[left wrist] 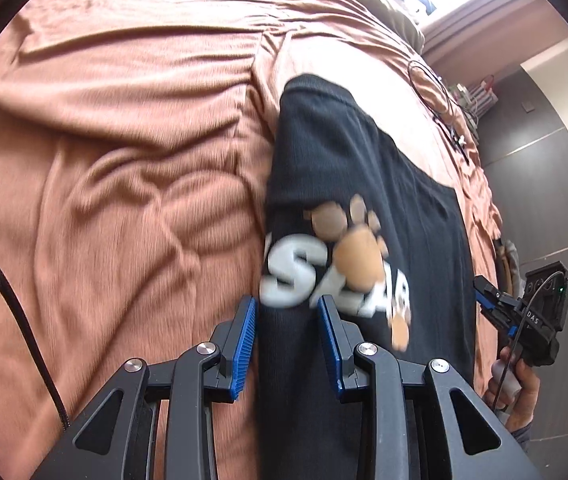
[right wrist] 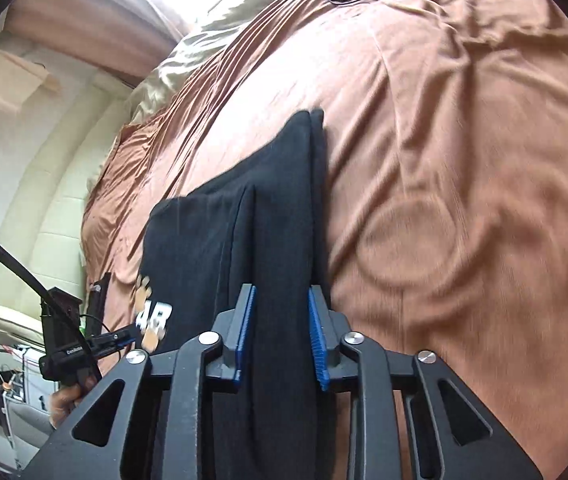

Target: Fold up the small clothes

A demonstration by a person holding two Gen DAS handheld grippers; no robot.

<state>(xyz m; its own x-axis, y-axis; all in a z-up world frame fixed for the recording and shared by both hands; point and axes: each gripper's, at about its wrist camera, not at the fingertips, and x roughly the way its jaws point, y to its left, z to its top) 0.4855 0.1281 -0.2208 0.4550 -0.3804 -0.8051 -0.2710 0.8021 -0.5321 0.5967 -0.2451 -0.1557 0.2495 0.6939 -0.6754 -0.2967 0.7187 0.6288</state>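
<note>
Rumpled brown-sheeted bed under black shirt, black cable.

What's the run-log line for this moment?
left gripper: open, over shirt | right gripper: open, over shirt's plain edge | shirt: black, partly folded on blanket | views: blurred

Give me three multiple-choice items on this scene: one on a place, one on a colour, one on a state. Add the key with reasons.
1. Where does the shirt lie?
A. on a brown bedspread
B. on a wooden floor
C. in a basket

2. What colour are the pads on the fingers?
A. red
B. blue
C. white

3. How do the left gripper fingers stand?
A. shut with nothing between
B. apart, with shirt cloth between them
C. out of view

Key: A, brown cloth surrounds the shirt in both views; B, both wrist views show blue ribbed pads; B, black cloth fills the gap between the pads.
</note>
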